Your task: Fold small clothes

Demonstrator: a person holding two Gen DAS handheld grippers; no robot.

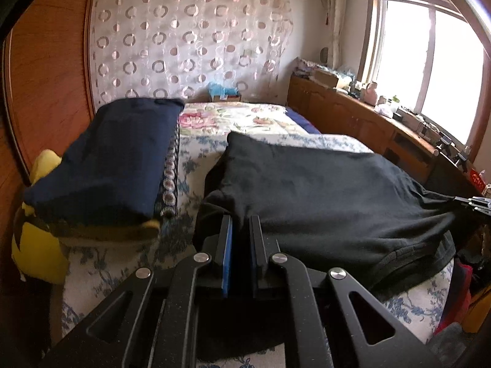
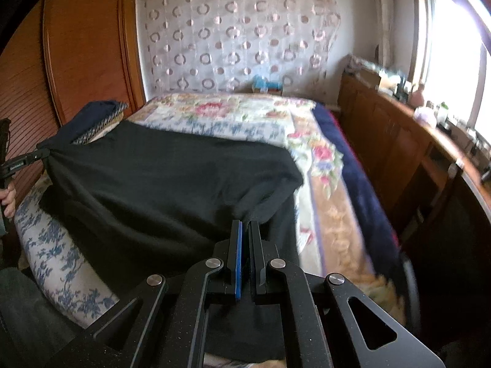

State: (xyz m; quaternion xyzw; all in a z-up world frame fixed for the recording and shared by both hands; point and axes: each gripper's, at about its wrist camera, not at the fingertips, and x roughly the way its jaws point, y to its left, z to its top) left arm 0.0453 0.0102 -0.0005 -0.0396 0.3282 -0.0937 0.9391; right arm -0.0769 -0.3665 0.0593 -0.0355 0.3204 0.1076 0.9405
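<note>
A black garment [image 1: 331, 196] lies spread over the near end of the bed; it also shows in the right wrist view [image 2: 172, 178]. My left gripper [image 1: 242, 219] is shut on its near left corner, cloth pinched between the blue pads. My right gripper [image 2: 245, 225] is shut on its near right corner. Each gripper shows in the other's view, the right one at the far right [image 1: 472, 202] and the left one at the far left [image 2: 33, 156]. The cloth is stretched between them, lifted slightly off the bed.
A stack of folded clothes, navy on top [image 1: 110, 159], sits on the bed's left side over a yellow item [image 1: 40, 245]. The floral bedspread [image 1: 245, 116] extends behind. A wooden wardrobe [image 1: 46, 76] stands left, a cluttered wooden cabinet [image 1: 383, 122] right under the window.
</note>
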